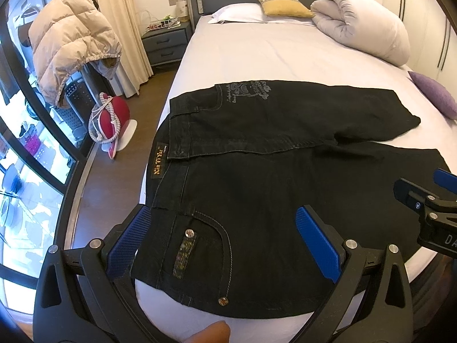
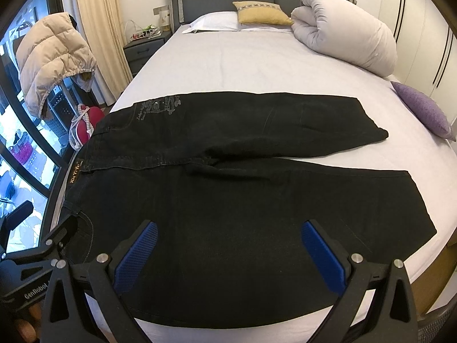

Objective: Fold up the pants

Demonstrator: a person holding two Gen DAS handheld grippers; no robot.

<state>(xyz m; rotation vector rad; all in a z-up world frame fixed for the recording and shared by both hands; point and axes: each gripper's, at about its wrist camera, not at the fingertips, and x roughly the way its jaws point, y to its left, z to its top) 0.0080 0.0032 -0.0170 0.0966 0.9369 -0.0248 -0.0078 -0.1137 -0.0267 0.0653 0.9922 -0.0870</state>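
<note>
Both grippers, left [image 1: 225,237] and right [image 2: 228,250], hover with jaws spread over the pants [image 2: 228,171]. Pinching one denim layer risks a skewed fold, or dragging them off the bed [image 2: 228,57].

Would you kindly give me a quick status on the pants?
Left gripper open, right gripper open, both empty. Black pants flat on bed, unfolded. Nothing in the way.

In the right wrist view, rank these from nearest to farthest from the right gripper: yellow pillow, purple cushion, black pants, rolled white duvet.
From the right gripper:
1. Black pants, directly under and ahead of the open fingers.
2. Purple cushion, at the bed's right edge.
3. Rolled white duvet, far right, near the headboard.
4. Yellow pillow, against the headboard, centre.
</note>
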